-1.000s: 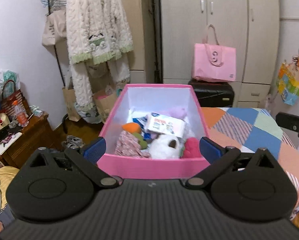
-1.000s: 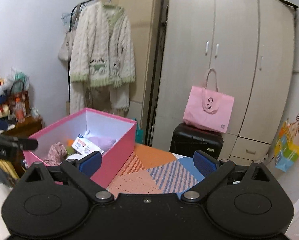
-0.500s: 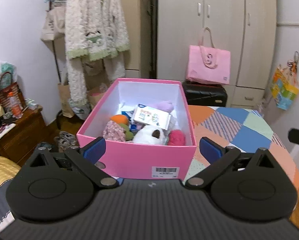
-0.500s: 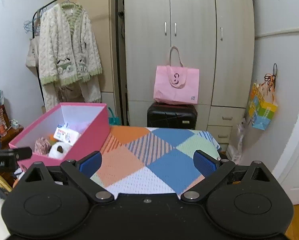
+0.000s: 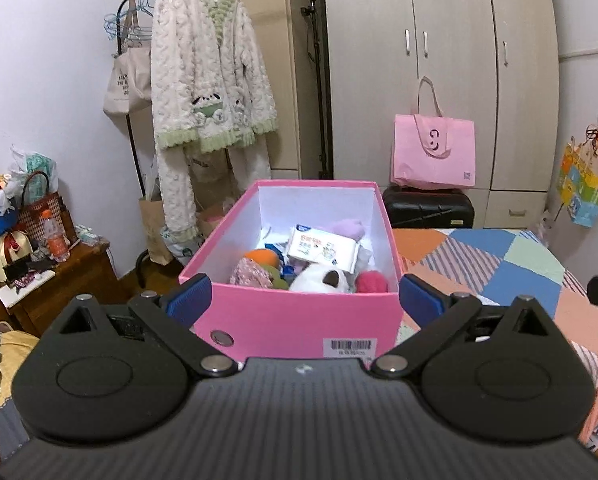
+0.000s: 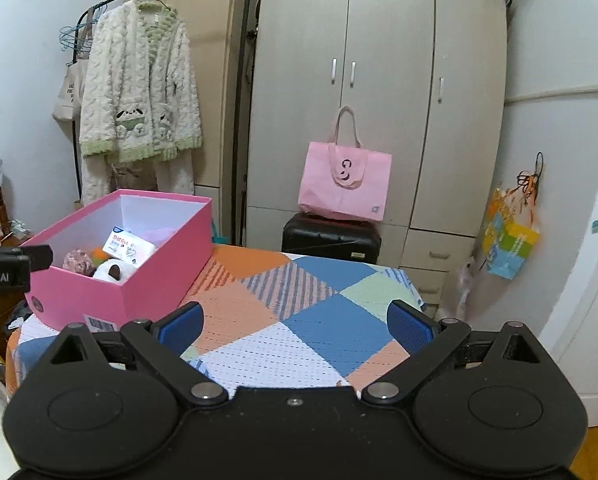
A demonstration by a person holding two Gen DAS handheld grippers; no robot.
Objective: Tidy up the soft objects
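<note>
Looks basically done, the soft toys (image 5: 319,276) and wipes pack (image 5: 323,249) all sit inside the pink box (image 5: 299,320) on the tabletop (image 6: 299,320), nothing loose beside it, left gripper (image 5: 301,294) and right gripper (image 6: 295,322) both spread empty.

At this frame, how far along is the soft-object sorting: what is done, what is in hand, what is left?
Done, by the look of it: the pink box already holds a white plush, a red pom, an orange toy and a wipes pack. In hand: nothing; the left gripper and right gripper are both open and empty. Left: no loose soft items show on the patchwork cover, so little or nothing.
</note>
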